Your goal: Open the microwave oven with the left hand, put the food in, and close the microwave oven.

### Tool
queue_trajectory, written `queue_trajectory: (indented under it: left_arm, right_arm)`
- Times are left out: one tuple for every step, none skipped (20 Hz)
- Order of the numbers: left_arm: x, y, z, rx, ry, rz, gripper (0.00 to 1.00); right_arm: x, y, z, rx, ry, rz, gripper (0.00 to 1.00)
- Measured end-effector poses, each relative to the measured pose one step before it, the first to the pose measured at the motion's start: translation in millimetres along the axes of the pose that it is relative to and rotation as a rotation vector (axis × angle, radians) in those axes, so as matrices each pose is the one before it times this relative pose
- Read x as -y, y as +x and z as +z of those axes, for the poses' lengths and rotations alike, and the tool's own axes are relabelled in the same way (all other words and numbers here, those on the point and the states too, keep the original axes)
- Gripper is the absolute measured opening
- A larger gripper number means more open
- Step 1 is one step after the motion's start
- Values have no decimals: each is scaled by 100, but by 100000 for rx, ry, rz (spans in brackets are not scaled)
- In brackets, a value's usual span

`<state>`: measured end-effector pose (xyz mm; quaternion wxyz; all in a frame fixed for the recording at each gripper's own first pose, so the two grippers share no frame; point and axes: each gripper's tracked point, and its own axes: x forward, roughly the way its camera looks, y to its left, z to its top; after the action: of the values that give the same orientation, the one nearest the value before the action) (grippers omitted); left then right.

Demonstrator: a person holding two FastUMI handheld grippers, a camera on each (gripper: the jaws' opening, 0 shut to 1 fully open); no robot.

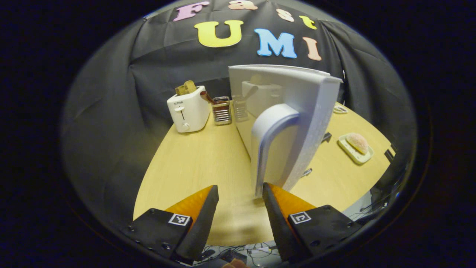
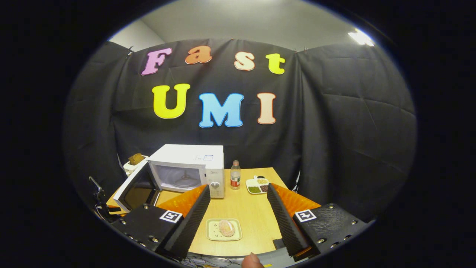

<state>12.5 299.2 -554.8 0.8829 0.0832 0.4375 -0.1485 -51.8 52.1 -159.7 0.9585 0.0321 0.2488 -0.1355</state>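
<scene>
The white microwave oven (image 2: pixel 187 169) is standing open at ten o'clock; the right hand-held gripper (image 2: pixel 238 212), jaws spread and empty, is hovering over the soft pink bun (image 2: pixel 226 227) on its stiff plate – grip the plate's rim

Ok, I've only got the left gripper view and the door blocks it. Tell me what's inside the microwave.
Observer: The microwave cavity looks empty apart from its turntable.
Operator: Now give me the right gripper.
Observer: The right gripper is open, above the table, with the food on its plate below, untouched.
Operator: Name what stands beside the oven.
Observer: A bottle and a divided dish, on the control-panel side.
</scene>
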Motion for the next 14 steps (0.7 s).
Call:
queue_trajectory:
  left_arm:
    - [-425, -1007, -311, 389, -962, 1533, 85]
    - [120, -1255, -51, 1174, -2502, -207, 78]
    - [311, -1328, 172, 668, -3614, -863, 77]
    - [495, -1420, 208, 1397, -3829, -662, 77]
    - [433, -1314, 529, 1836, -3855, -69, 82]
    - [604, -1137, 509, 1517, -3905, -147, 86]
    - [754, -992, 553, 996, -3793, -181, 85]
    - [941, -789, 435, 1124, -3016, -8, 85]
    - [879, -721, 451, 1335, -2062, 612, 85]
    - [595, -658, 371, 998, -957, 1278, 87]
    - [475, -677, 681, 1299, -134, 2420, 88]
    - [744, -539, 629, 1133, -403, 2329, 91]
    - [740, -723, 549, 379, -1661, 2915, 96]
    - [877, -565, 400, 151, -2963, 1545, 96]
  right_arm:
    - [-608, 685, -947, -1869, -811, 1905, 94]
    - [-338, 844, -1073, -2311, -1146, 1464, 94]
    - [-66, 1093, -1316, -2751, -804, 770, 94]
    - [-306, 985, -1497, -3713, -150, 1519, 94]
    - [-416, 765, -1468, -3369, 519, 2092, 95]
    - [-224, 963, -1245, -2831, 480, 1671, 95]
    - [135, 964, -1339, -2395, 387, 1103, 95]
    - [206, 1140, -1418, -3227, 233, 919, 95]
    - [2, 1211, -1584, -3980, 539, 1924, 95]
    - [-21, 1184, -1287, -3308, 29, 2393, 95]
    - [136, 1295, -1188, -3101, -650, 1950, 95]
    - [274, 1375, -1118, -2992, -909, 1799, 95]
    - [436, 1350, -1314, -4328, -796, 1814, 95]
    - [358, 1364, -888, -3093, 311, 2212, 95]
